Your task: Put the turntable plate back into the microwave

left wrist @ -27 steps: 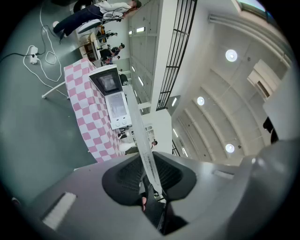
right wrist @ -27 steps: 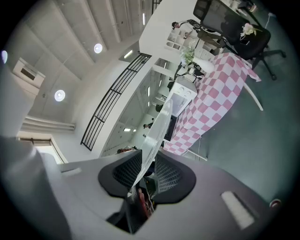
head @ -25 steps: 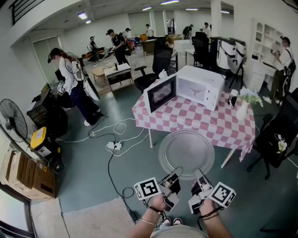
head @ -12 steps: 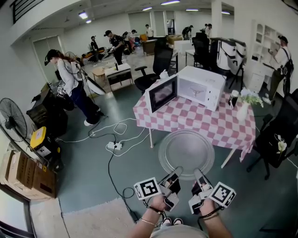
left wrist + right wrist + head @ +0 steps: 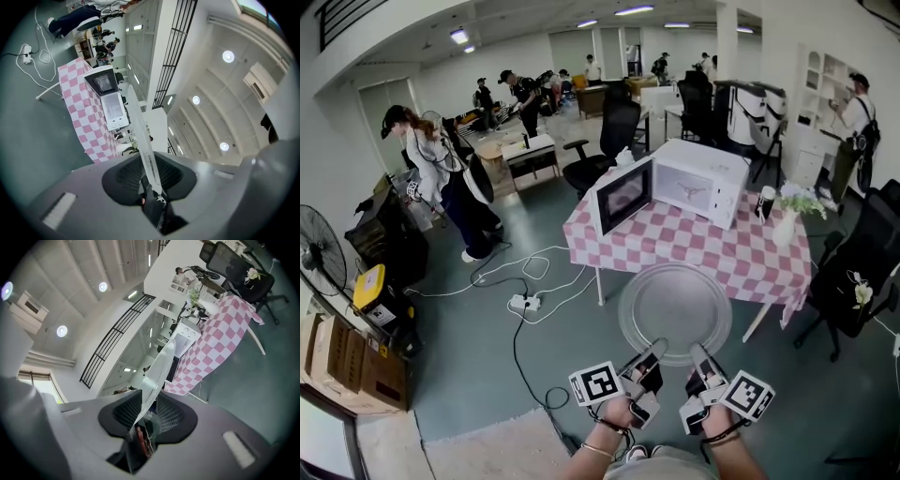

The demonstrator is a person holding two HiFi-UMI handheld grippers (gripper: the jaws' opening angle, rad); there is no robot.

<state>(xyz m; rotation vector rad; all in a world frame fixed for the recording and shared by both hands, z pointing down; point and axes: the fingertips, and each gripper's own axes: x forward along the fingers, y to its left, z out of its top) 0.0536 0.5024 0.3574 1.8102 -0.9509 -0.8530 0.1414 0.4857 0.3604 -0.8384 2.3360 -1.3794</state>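
Carrying turntable plate (image 5: 675, 309) toward microwave (image 5: 701, 180); left gripper (image 5: 649, 361) & right gripper (image 5: 703, 364) both pinch its near rim. Next, prob.: walk up to table (image 5: 741, 253), slide it level thru open door (image 5: 623, 194).

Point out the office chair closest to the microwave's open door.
The black high-backed chair behind the checkered table's left end, just past the open door. Another chair stands off the table's right end; the rest are farther back.

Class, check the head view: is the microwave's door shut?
No: the door stands swung open at the left of the microwave, leaving its white cavity exposed.
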